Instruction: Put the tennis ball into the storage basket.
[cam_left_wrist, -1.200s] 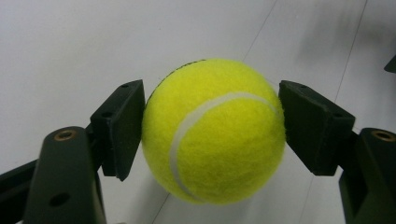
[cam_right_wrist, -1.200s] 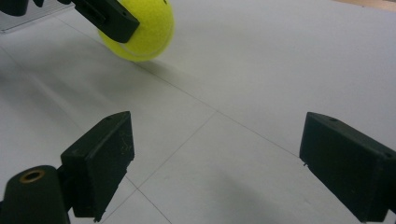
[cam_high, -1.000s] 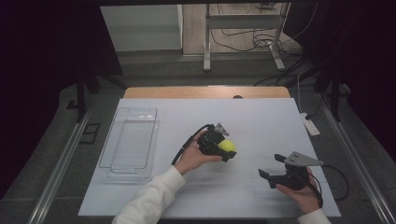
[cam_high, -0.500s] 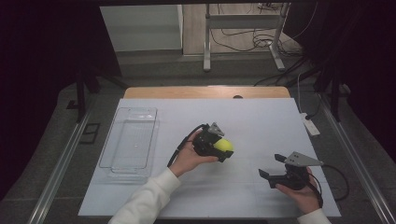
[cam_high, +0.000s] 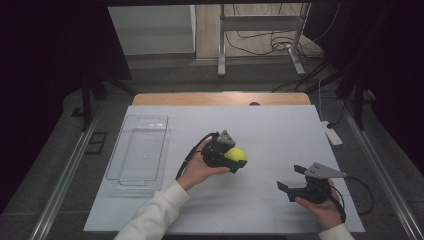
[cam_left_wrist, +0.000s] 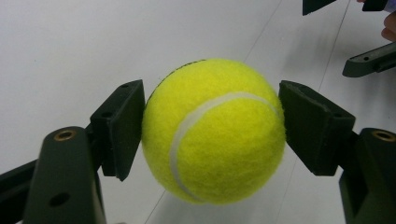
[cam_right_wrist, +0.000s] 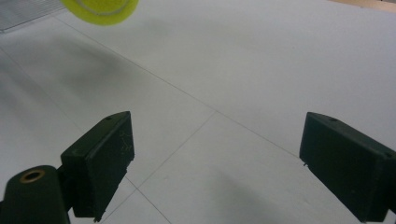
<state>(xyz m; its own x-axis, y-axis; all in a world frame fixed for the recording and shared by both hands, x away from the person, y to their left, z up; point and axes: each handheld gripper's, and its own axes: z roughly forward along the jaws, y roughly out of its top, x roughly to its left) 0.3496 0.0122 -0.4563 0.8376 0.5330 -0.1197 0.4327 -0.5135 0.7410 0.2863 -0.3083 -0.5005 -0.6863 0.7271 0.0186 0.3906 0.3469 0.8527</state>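
A yellow tennis ball (cam_high: 237, 154) is clamped between the jaws of my left gripper (cam_high: 234, 158), held over the middle of the white table. In the left gripper view the ball (cam_left_wrist: 212, 133) sits squarely between both black pads (cam_left_wrist: 122, 126), and my left gripper (cam_left_wrist: 211, 122) is shut on it. My right gripper (cam_high: 291, 178) is at the front right, open, with nothing between its jaws. In the right gripper view its jaws (cam_right_wrist: 215, 161) stand wide apart over bare table, and the ball (cam_right_wrist: 100, 8) shows at the top left edge.
A clear plastic tray (cam_high: 140, 150) lies on the left part of the white table sheet (cam_high: 280, 125). A white power strip (cam_high: 332, 134) rests at the table's right edge. The other gripper's black jaw tips (cam_left_wrist: 369, 60) show at the upper right of the left gripper view.
My left gripper has carried the tennis ball a little to the left. The right gripper has stayed where it was, still open.
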